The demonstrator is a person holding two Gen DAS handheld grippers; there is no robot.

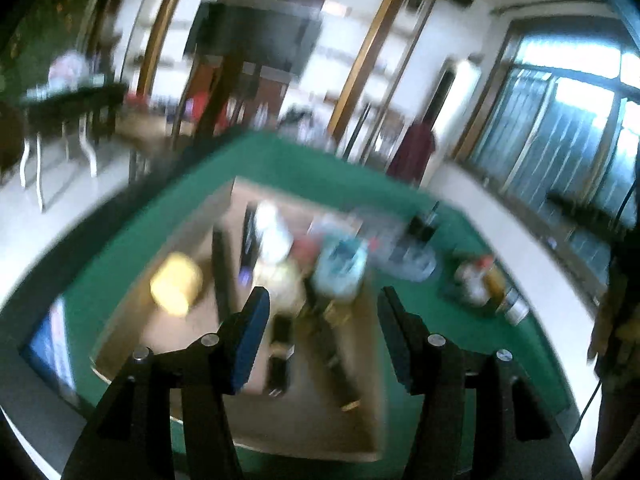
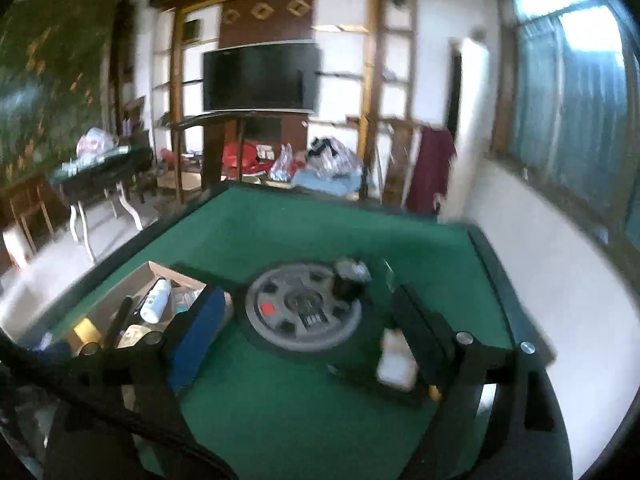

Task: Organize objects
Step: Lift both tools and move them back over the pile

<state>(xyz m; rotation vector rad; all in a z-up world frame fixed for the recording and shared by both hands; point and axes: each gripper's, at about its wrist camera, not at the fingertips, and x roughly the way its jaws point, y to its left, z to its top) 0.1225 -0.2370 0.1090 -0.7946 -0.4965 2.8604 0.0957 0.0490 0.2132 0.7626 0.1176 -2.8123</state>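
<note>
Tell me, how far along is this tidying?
Partly done: the brown cardboard box already holds a white bottle and more. Both the left gripper and right gripper are open, holding nothing. Small items remain on the green felt table.

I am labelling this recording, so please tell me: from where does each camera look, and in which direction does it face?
Left wrist: above the cardboard box, looking down into it; open left gripper shows.
Right wrist: above the green table, facing the round centre panel and television; open right gripper shows.
Shared: table, box, room.
</note>
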